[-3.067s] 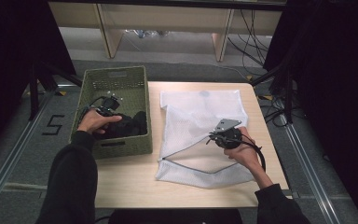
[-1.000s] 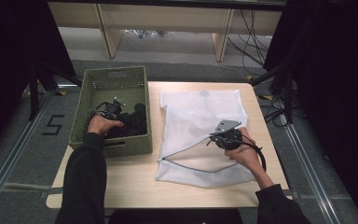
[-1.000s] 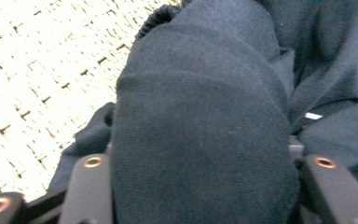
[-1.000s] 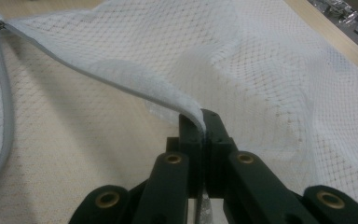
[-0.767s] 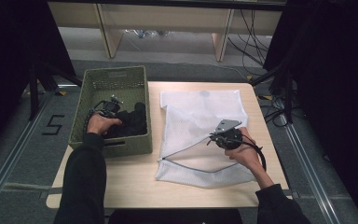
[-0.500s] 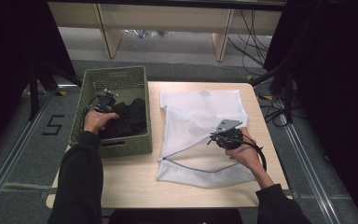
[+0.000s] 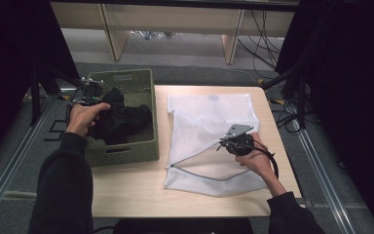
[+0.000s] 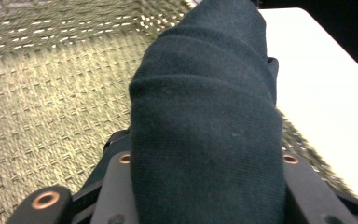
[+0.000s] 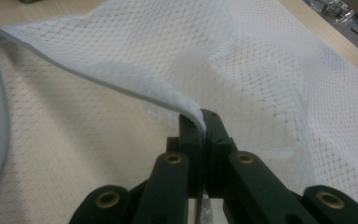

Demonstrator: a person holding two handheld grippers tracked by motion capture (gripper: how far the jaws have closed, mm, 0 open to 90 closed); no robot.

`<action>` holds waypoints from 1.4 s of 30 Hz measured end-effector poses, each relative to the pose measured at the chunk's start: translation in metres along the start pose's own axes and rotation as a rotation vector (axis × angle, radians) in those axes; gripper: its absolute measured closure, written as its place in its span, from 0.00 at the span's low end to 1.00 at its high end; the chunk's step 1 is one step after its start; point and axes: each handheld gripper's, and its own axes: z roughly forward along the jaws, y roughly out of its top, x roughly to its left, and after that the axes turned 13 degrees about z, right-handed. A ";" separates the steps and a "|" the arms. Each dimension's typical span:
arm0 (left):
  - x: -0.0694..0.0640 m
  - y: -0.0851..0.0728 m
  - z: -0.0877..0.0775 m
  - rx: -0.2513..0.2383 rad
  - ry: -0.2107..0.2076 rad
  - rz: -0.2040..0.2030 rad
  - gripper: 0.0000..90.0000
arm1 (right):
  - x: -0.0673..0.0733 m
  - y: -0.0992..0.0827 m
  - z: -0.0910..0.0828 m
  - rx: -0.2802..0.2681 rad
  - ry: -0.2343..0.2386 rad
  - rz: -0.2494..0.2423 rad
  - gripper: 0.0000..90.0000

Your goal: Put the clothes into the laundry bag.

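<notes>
We're mid-transfer: left hand-held gripper clamps the dark knit garment above the green woven basket, right hand-held gripper pinched shut on the white mesh laundry bag rim; next, swing toward 3 o'clock into the opening.

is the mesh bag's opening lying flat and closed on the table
No: in the right gripper view the right gripper pinches the upper edge of the white mesh bag and holds it lifted off the lower layer, so the opening gapes.

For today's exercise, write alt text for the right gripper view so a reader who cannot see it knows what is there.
The right gripper has its black jaws pinched shut on the grey-trimmed edge of a white mesh laundry bag, lifting that edge so the bag's mouth gapes. The rest of the bag lies on a pale wooden table.
</notes>
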 end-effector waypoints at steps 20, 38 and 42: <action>-0.003 -0.022 0.067 0.377 -0.110 0.088 0.35 | 0.000 -0.001 0.002 0.003 0.002 -0.005 0.99; -0.034 -0.041 0.100 0.550 -0.089 0.300 0.00 | 0.003 -0.002 0.004 0.019 0.000 0.009 0.99; -0.032 -0.046 0.105 0.599 -0.039 0.331 0.00 | 0.002 -0.002 0.003 0.015 0.004 -0.012 0.99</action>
